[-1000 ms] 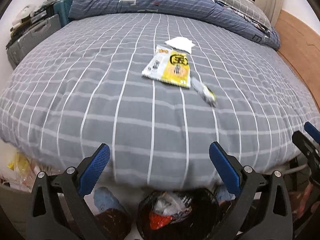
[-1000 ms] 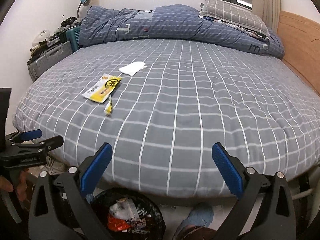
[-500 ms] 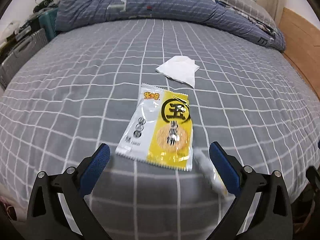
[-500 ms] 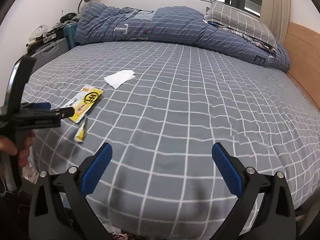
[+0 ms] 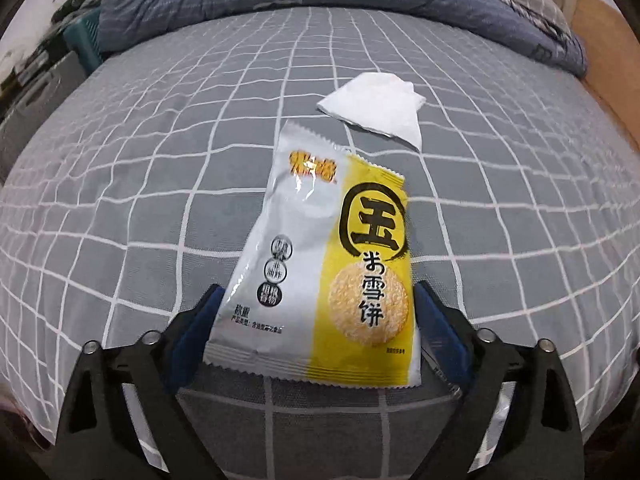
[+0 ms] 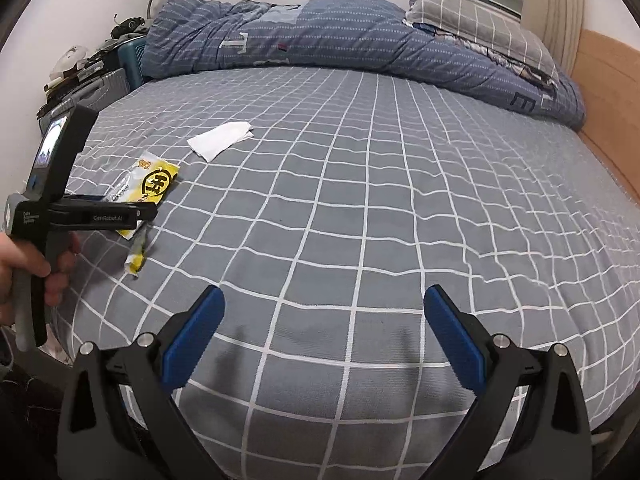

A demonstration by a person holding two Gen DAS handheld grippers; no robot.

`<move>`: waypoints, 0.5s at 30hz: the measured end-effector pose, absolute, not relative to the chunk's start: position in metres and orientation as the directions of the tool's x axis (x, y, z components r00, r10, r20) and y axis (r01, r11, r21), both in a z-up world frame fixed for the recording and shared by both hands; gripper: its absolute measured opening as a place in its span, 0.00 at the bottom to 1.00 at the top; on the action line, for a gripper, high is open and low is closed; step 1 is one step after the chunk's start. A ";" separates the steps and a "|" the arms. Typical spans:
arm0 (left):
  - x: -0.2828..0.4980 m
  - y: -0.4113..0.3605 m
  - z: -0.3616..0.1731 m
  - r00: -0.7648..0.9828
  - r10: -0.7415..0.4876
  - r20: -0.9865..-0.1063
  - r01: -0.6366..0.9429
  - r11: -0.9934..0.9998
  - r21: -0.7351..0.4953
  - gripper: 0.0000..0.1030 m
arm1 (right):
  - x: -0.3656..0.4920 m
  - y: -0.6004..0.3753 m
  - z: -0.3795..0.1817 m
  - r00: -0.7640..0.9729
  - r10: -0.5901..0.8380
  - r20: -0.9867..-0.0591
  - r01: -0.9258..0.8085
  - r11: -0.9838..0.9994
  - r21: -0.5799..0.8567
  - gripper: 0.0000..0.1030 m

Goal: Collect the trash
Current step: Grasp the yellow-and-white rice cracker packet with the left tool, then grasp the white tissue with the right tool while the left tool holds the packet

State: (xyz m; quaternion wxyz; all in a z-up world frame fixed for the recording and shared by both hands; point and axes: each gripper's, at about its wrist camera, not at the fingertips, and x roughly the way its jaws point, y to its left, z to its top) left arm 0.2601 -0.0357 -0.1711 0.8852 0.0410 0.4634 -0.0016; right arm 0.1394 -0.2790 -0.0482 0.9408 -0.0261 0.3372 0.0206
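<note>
A yellow and silver snack wrapper (image 5: 320,264) lies flat on the grey checked bed sheet (image 5: 120,200). My left gripper (image 5: 316,320) straddles its near end, one blue pad at each side edge; the jaws are closing with the wrapper between them. Beyond it lies a white tissue (image 5: 376,108). In the right wrist view the left gripper (image 6: 142,213) reaches over the wrapper (image 6: 158,182), with a small yellow torn strip (image 6: 136,256) just in front and the tissue (image 6: 220,140) farther back. My right gripper (image 6: 320,320) stands open above bare sheet, holding nothing.
A bunched blue quilt (image 6: 320,36) and a grey checked pillow (image 6: 480,20) lie along the far side of the bed. A wooden headboard (image 6: 608,88) runs along the right. A suitcase and clutter (image 6: 88,80) stand at the left. A hand (image 6: 24,268) grips the left tool.
The left gripper has moved forward from over the bin at the bed's edge to straddle the wrapper, and its jaws have narrowed. The right gripper has also advanced over the bed.
</note>
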 end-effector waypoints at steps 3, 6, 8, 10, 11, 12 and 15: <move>0.260 -0.037 -0.170 0.566 0.031 -0.824 0.061 0.995 0.080 0.63 | 0.141 -0.279 -0.048 0.772 0.021 -0.636 -0.049 0.998 -0.026 0.93; 0.259 -0.034 -0.168 0.564 0.033 -0.825 0.060 0.995 0.081 0.46 | 0.143 -0.277 -0.047 0.773 0.019 -0.634 -0.051 0.998 -0.032 0.93; 0.257 -0.032 -0.167 0.567 0.036 -0.823 0.053 0.995 0.080 0.33 | 0.144 -0.275 -0.045 0.776 0.024 -0.631 -0.053 0.998 -0.027 0.93; 0.257 -0.026 -0.164 0.574 0.029 -0.818 0.025 0.998 0.053 0.26 | 0.144 -0.272 -0.042 0.779 0.027 -0.627 -0.056 0.998 -0.026 0.93; 0.256 -0.022 -0.162 0.580 0.021 -0.815 0.013 0.999 0.035 0.22 | 0.144 -0.271 -0.041 0.780 0.027 -0.625 -0.058 0.998 -0.029 0.93; 0.255 -0.020 -0.161 0.583 0.020 -0.812 0.008 0.999 0.031 0.19 | 0.144 -0.269 -0.040 0.784 0.025 -0.620 -0.060 0.998 -0.036 0.93; 0.248 -0.017 -0.157 0.584 0.025 -0.812 0.005 0.999 0.035 0.09 | 0.143 -0.266 -0.036 0.790 0.027 -0.613 -0.062 0.997 -0.035 0.93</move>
